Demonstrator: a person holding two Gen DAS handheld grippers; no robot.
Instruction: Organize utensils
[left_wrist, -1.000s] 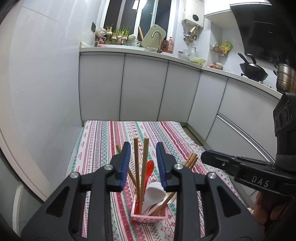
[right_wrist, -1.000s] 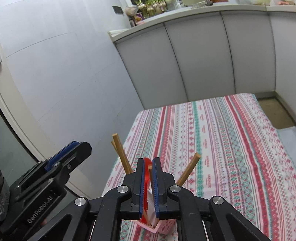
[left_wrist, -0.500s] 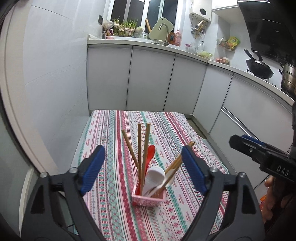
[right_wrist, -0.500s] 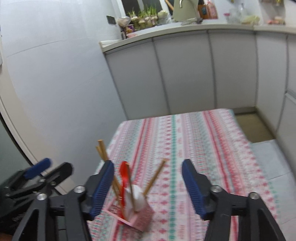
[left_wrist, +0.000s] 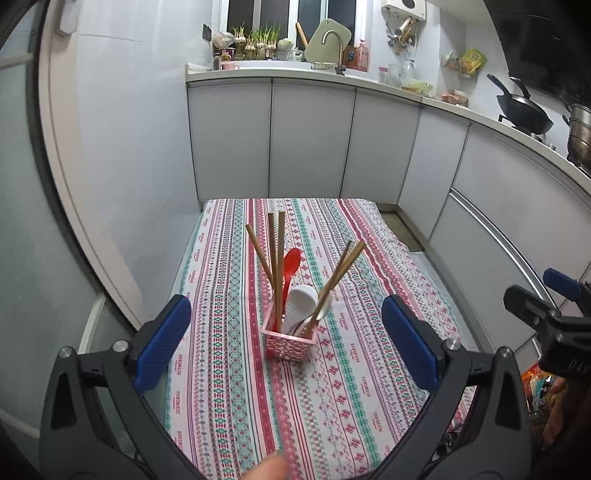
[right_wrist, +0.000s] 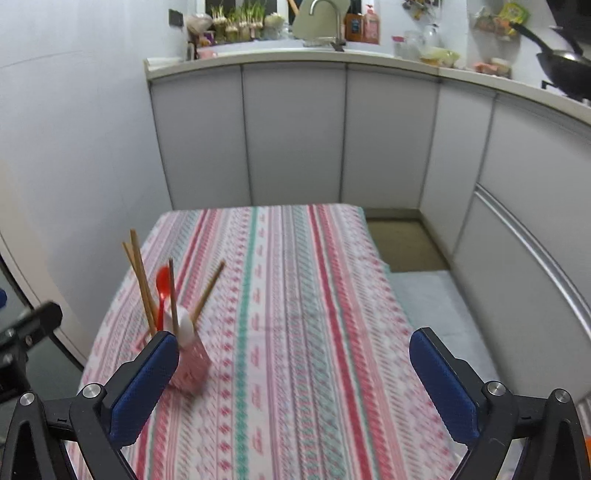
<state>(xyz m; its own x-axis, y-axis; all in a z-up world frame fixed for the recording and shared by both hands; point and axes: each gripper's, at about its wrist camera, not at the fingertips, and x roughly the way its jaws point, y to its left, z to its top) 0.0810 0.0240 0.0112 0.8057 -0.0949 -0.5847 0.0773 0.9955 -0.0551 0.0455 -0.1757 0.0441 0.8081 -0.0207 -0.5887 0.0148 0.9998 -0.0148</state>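
Observation:
A pink utensil basket (left_wrist: 290, 341) stands on the striped tablecloth (left_wrist: 332, 387). It holds several wooden chopsticks (left_wrist: 275, 258), a red spoon (left_wrist: 290, 267) and a white spoon (left_wrist: 301, 304). My left gripper (left_wrist: 286, 341) is open and empty, drawn back and above the basket. My right gripper (right_wrist: 295, 376) is open and empty, to the right of the basket (right_wrist: 190, 365), whose chopsticks (right_wrist: 140, 280) and red spoon (right_wrist: 162, 291) show at its left finger. The right gripper also shows in the left wrist view (left_wrist: 554, 310).
The table stands against a white wall on the left. Grey kitchen cabinets (left_wrist: 310, 140) run behind and along the right. A counter with a sink tap (left_wrist: 332, 40), plants and a black wok (left_wrist: 521, 109) lies beyond. A thumb (left_wrist: 266, 469) shows at the bottom edge.
Both grippers opened wide and pulled back up from the basket. The right gripper let go of the red spoon, which now stands in the basket, and swung to the right.

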